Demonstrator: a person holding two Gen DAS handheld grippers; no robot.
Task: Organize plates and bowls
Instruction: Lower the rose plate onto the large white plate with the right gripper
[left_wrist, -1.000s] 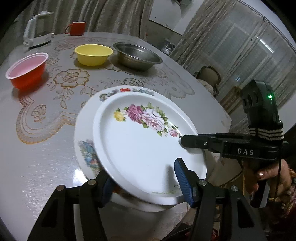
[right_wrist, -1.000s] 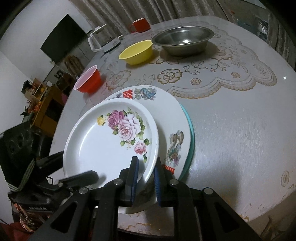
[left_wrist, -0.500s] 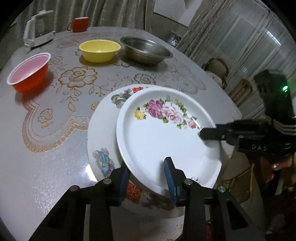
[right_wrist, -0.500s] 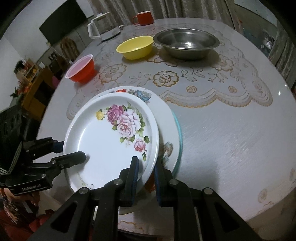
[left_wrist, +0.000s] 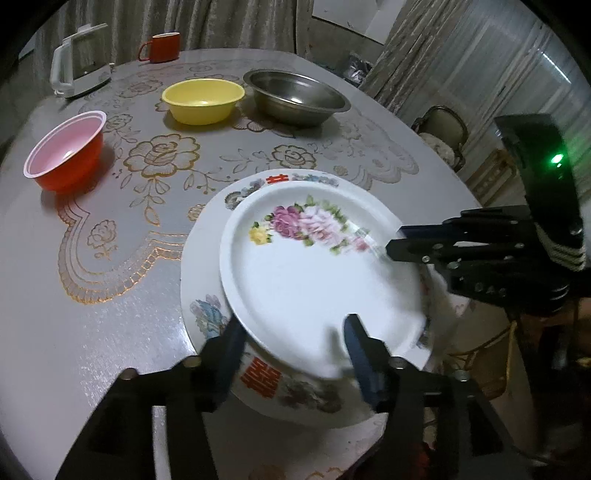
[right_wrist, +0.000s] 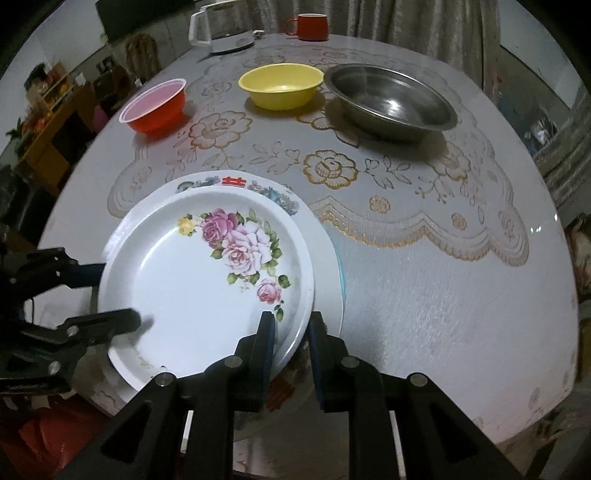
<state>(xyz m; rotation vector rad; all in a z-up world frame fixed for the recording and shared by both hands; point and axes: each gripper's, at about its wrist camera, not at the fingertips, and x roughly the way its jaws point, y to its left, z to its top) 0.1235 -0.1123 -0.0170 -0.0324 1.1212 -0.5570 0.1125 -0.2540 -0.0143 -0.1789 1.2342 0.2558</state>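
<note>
Left wrist view: the left gripper straddles the near rim of the rose plate, its jaws about half open and just widened, one finger below the rim at left and one over the plate's face at right, neither pad pressing. The rose plate lies tilted over a larger patterned plate on the round counter. The right gripper enters from the right, its jaws nearly closed on the plate's right rim. On the far side stand a red bowl, a yellow bowl and a steel bowl, well apart from the plates; beyond them are a white kettle and a red mug. Right wrist view: the right gripper pinches the near right rim of the rose plate, one blue pad above and one below. The patterned plate shows beyond it, with a teal edge beneath at the right. The left gripper reaches in from the left with the plate's rim between its spread fingers. The red bowl, yellow bowl and steel bowl line the far counter.
</note>
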